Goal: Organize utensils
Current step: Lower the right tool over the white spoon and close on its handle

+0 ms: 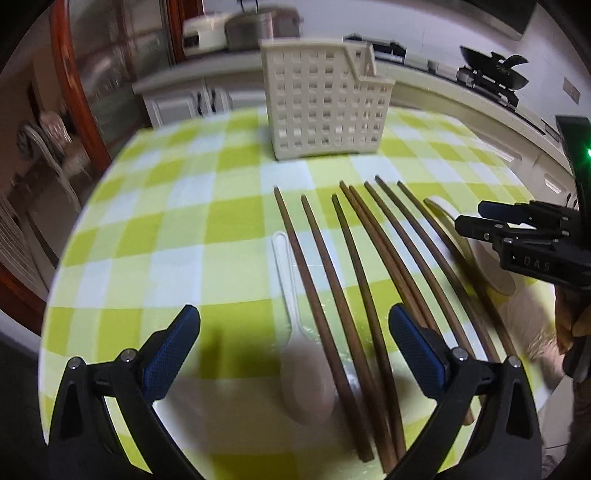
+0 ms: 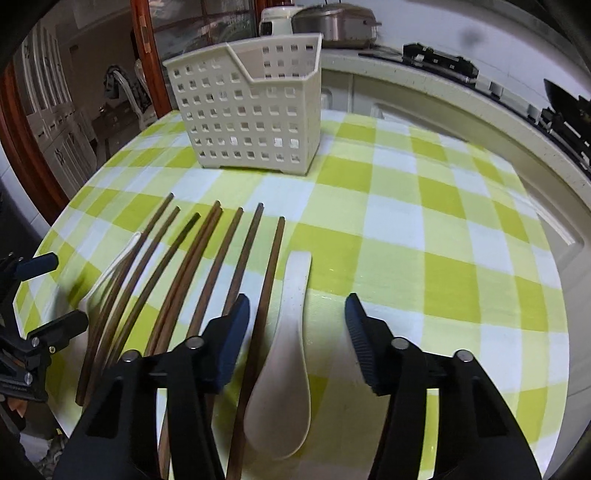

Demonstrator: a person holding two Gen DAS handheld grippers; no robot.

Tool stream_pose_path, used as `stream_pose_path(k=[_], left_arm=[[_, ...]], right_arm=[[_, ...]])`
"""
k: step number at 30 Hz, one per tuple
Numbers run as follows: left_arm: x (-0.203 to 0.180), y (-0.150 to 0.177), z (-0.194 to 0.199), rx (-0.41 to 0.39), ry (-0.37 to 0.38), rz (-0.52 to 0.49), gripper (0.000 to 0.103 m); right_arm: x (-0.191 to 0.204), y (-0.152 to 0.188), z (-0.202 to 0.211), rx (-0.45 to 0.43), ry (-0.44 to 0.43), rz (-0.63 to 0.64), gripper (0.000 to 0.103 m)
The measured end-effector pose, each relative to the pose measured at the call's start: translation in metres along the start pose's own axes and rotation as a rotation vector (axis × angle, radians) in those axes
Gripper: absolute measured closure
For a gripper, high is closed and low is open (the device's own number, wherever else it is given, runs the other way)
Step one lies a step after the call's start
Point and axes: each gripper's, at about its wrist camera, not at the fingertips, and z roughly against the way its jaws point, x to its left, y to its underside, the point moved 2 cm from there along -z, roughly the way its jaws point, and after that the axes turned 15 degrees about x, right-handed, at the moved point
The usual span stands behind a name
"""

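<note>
A cream perforated utensil holder (image 1: 325, 107) (image 2: 251, 110) stands upright at the far side of the green-checked table (image 1: 166, 221) (image 2: 443, 258). Several brown chopsticks (image 1: 343, 280) (image 2: 207, 266) lie fanned out in front of it. A white spoon (image 1: 304, 384) lies between the spread fingers of my left gripper (image 1: 295, 328), which is open above it. My right gripper (image 2: 297, 310) (image 1: 476, 218) is open too, hovering over another white spoon (image 2: 282, 387) (image 1: 480, 258) and one chopstick, its pads touching neither. In the right wrist view the left gripper (image 2: 61, 291) shows at the left edge.
Behind the table runs a pale kitchen counter (image 2: 461, 107) with a rice cooker (image 2: 336, 22) and a stove with a dark wok (image 1: 495, 70). A wooden door frame (image 1: 70, 85) and a chair (image 1: 48, 147) are at the left. A hand (image 1: 576, 325) holds the right gripper.
</note>
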Motion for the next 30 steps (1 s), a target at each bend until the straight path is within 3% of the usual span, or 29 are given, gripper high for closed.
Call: stream_pose_path(k=[8,20,25,30], left_arm=[[0.023,-0.023,-0.018,0.064,0.021,0.100,0.010],[0.026,-0.036,-0.035,0.118,0.008,0.071,0.048],[0.023,-0.037,-0.036,0.134,0.023,0.059,0.071],[0.021,-0.034,-0.030,0.134,0.022,0.046,0.072]], right_arm=[[-0.002,-0.006,-0.013,0.037,-0.007,0.013,0.072],[-0.006,-0.012,-0.020,0.034,-0.013,0.012,0.073],[-0.005,-0.013,-0.021,0.033,-0.009,0.019,0.073],[-0.005,-0.013,-0.020,0.029,-0.011,0.016,0.073]])
